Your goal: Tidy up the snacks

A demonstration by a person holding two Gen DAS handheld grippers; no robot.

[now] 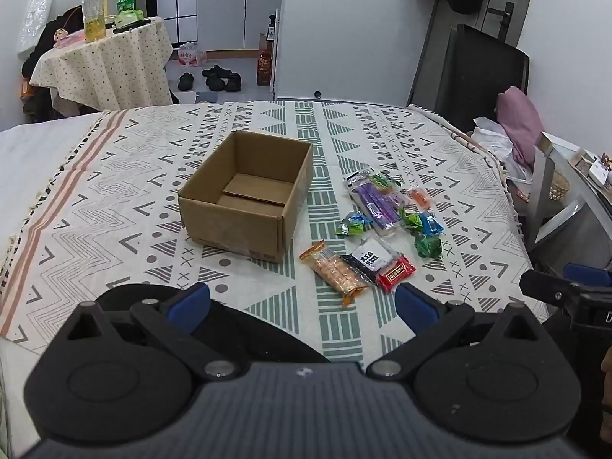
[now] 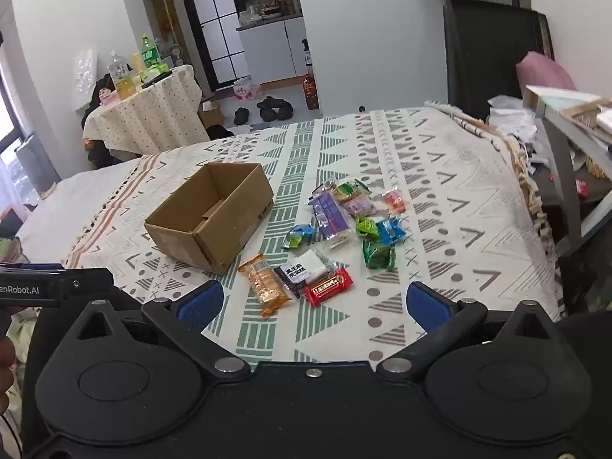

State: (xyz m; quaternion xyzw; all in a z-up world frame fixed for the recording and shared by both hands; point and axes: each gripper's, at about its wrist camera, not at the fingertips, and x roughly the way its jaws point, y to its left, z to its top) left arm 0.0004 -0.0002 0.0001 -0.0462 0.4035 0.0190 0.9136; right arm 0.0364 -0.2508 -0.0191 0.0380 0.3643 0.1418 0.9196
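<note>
Snacks (image 1: 382, 225) lie loose in a cluster on the patterned cloth (image 1: 114, 191) covering the surface, at about 3 o'clock from the open cardboard box (image 1: 244, 195), apart from it. Box is empty, upright, open side up, one corner turned toward the cameras. In the left wrist view the orange cracker pack (image 1: 334, 271) sits nearest, long axis running 11 to 5 o'clock; black-and-white pack (image 1: 369, 258) and red bar (image 1: 396, 272) touch just beside it at 3 o'clock. Purple pack (image 1: 376, 202) lies further back, long axis roughly 11 to 5. Small green (image 1: 428, 246) and blue (image 1: 430, 223) wrapped pieces sit at 3 o'clock of it; blue-green one (image 1: 354, 223) at 9 o'clock; small orange piece (image 1: 419, 196) at the far right of the cluster. Nothing stands between the fingers and the snacks, bare cloth only.

Left gripper (image 1: 302, 298) hangs over the near edge, tilted down, fingers (image 1: 191, 300) spread wide, nothing between. Right gripper (image 2: 315, 306) same pose, fingers (image 2: 428, 300) wide apart, empty, aimed at the red bar (image 2: 329, 287). Each gripper shows at the side edge of the other's view.

Around: small round table with dotted cloth (image 1: 103, 65) and bottles (image 1: 93, 17) at 10 o'clock, dark shoes (image 1: 218, 78) on the floor at 12, black chair (image 1: 470, 72) at 2, pink cloth (image 1: 520, 122) at 3
</note>
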